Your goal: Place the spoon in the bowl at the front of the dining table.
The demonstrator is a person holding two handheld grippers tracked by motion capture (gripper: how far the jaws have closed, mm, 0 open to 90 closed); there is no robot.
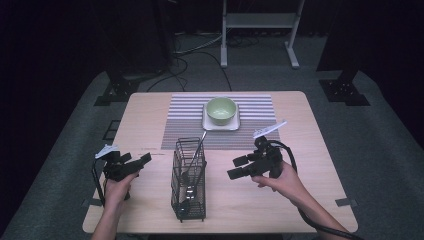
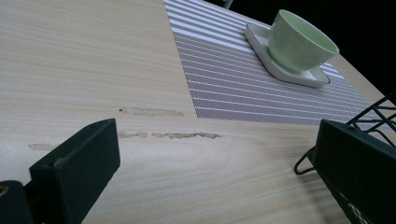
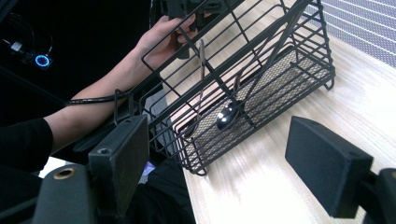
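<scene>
A black wire basket (image 1: 189,179) stands upright at the table's front middle, with a spoon (image 1: 198,150) and other utensils leaning inside. In the right gripper view the basket (image 3: 261,70) is close ahead, the spoon bowl (image 3: 227,115) shining near its mesh floor. My left gripper (image 1: 141,164) is open to the left of the basket, nothing between its jaws (image 2: 215,177). On the other side my right gripper (image 1: 235,167) is also open and holds nothing (image 3: 224,163). A green bowl (image 1: 221,110) (image 2: 299,42) rests on a white square plate (image 1: 220,125) (image 2: 289,72).
A striped placemat (image 1: 185,125) (image 2: 233,79) covers the table's far middle under the plate. Bare wood with faint scuff marks (image 2: 182,135) lies ahead of the left gripper. The basket's corner (image 2: 373,121) is near that gripper's right jaw. The other hand (image 3: 163,32) shows beyond the basket.
</scene>
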